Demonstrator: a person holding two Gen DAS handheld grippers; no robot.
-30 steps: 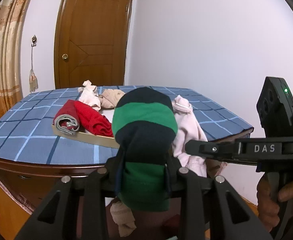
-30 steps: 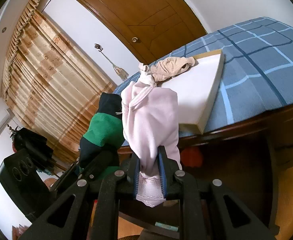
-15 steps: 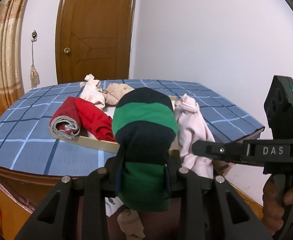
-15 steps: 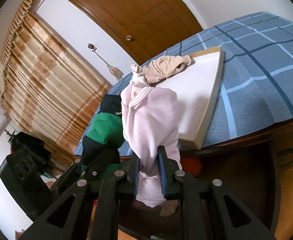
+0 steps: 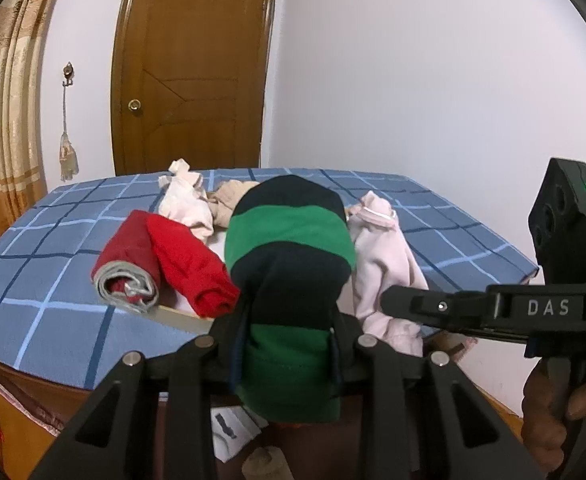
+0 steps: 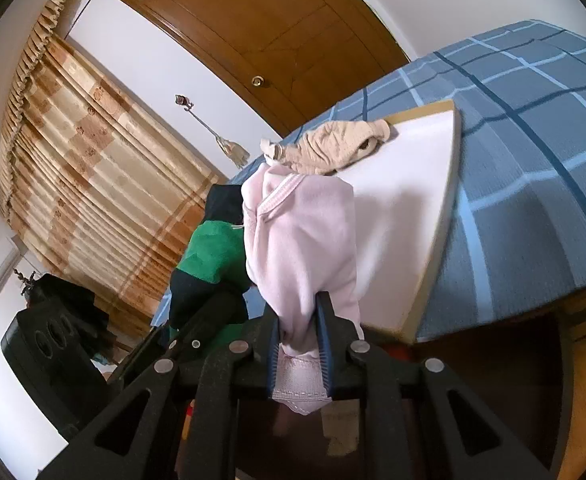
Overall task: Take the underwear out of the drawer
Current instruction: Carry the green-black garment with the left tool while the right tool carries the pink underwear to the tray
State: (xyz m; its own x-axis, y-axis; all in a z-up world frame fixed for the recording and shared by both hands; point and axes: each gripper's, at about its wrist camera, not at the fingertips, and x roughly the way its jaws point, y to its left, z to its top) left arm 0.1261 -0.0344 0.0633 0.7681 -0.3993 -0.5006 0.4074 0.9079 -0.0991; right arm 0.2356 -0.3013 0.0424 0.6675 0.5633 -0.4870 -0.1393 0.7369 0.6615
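Note:
My left gripper (image 5: 289, 336) is shut on rolled green and navy striped underwear (image 5: 291, 264), held up before the blue checked table (image 5: 53, 320). My right gripper (image 6: 300, 344) is shut on pale pink underwear (image 6: 301, 240), which hangs over its jaws; it shows in the left wrist view as pink underwear (image 5: 385, 264) beside the striped pair. On the white tray (image 6: 405, 216) lie rolled red underwear (image 5: 165, 264), a pale pink piece (image 5: 185, 200) and a beige piece (image 6: 333, 148). The drawer is not clearly in view.
A brown door (image 5: 189, 72) and a white wall stand behind the table. Patterned curtains (image 6: 81, 168) hang at the left. A curtain tassel (image 5: 68, 156) hangs from a wall hook. A hand (image 5: 549, 420) holds the right gripper's handle at lower right. Paper lies on the floor below.
Both grippers have moved closer to the table with their garments still held; the tray and the clothes on it look larger and nearer. The grips are unchanged.

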